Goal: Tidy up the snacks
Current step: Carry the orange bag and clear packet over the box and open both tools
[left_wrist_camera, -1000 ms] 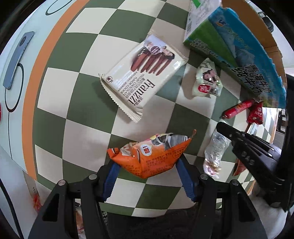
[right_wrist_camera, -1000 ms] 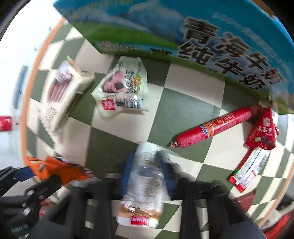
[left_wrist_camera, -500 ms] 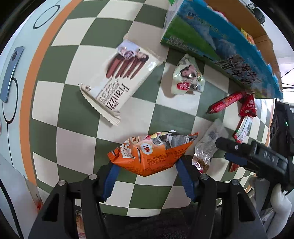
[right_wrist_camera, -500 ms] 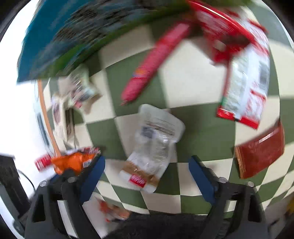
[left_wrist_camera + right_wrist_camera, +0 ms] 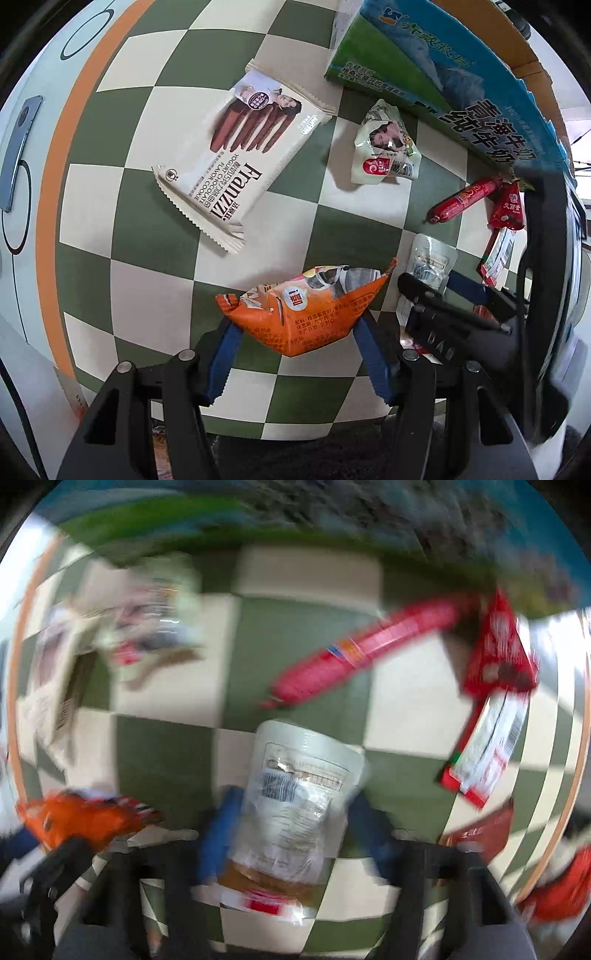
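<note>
Left wrist view: the left gripper [image 5: 297, 328] was seen clamped on an orange snack bag [image 5: 306, 314], which was held clear above the checkered cloth [image 5: 155, 218]. Beside it, the right gripper [image 5: 436, 288] was seen closed around a clear plastic packet [image 5: 428, 264]; in the blurred right wrist picture the same clear plastic packet [image 5: 291, 808] was pinched between the blue pads [image 5: 218, 834], though whether it had been lifted off the cloth could not be told. Further out, a Franzzi cookie pack [image 5: 240, 155], a small white pouch [image 5: 384, 147] and a red sausage [image 5: 463, 199] were left lying on the cloth, and a blue and green milk carton box [image 5: 424, 70] was set along the far edge. It was judged that the slick, crumpled packet could be let slip if the right gripper were swung quickly, as the blur suggested. The two tools were held close together, so a collision between them, or the orange bag being knocked loose, could be caused by careless crossing.
</note>
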Motion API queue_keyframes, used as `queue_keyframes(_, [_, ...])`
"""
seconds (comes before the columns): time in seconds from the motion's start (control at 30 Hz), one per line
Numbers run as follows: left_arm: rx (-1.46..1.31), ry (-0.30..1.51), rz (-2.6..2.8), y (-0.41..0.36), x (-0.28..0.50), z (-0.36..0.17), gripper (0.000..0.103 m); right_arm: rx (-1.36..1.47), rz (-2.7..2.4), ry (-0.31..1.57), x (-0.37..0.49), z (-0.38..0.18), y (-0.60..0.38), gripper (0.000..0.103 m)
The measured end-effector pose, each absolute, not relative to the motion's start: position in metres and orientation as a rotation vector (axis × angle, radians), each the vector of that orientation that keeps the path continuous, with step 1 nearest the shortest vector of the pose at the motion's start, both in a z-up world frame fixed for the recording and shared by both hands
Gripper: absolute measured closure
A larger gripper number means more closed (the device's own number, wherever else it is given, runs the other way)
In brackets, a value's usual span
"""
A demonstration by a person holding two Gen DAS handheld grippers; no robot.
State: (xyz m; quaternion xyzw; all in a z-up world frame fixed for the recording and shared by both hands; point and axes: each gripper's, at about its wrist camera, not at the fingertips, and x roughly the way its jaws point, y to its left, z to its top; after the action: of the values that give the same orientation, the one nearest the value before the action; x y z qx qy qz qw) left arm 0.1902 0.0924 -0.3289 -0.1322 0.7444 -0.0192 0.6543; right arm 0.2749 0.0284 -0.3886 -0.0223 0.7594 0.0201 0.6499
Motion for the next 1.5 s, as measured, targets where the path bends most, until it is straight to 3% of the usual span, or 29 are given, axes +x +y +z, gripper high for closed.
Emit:
queue_keyframes(0.17, [-0.302, 1.695, -0.044, 0.091, 0.186, -0.332, 0.044, -0.076, 0.114, 1.68, 0.26, -0.387, 0.035, 0.046])
queue_keyframes(0.37, [-0.311, 1.675, -0.06, 0.084, 0.183, -0.317, 0.046, 0.084, 0.152, 1.643, 0.257, -0.358, -0.017, 0.046])
queue_keyframes(0.63, [-0.337, 1.532, -0.203, 0.057, 0.209, -0.229, 0.046, 0.239, 0.234, 1.498, 0.271, -0.269, -0.057, 0.046])
queue_keyframes(0.77, [-0.313, 1.436, -0.274, 0.042, 0.244, -0.177, 0.046, 0.285, 0.267, 1.387, 0.291, -0.206, -0.075, 0.045])
queue_keyframes(0.9, [-0.239, 1.383, -0.293, 0.023, 0.294, -0.148, 0.046, 0.296, 0.292, 1.314, 0.327, -0.177, -0.077, 0.045])
queue_keyframes(1.13, [-0.228, 1.479, -0.293, 0.015, 0.384, -0.177, 0.046, 0.239, 0.277, 1.296, 0.403, -0.186, -0.074, 0.044])
queue_keyframes(1.43, [-0.199, 1.613, -0.243, 0.009, 0.421, -0.227, 0.045, 0.199, 0.264, 1.377, 0.456, -0.235, -0.067, 0.042])
queue_keyframes(1.5, [-0.191, 1.61, -0.241, 0.009, 0.422, -0.229, 0.035, 0.216, 0.266, 1.41, 0.46, -0.244, -0.069, 0.034])
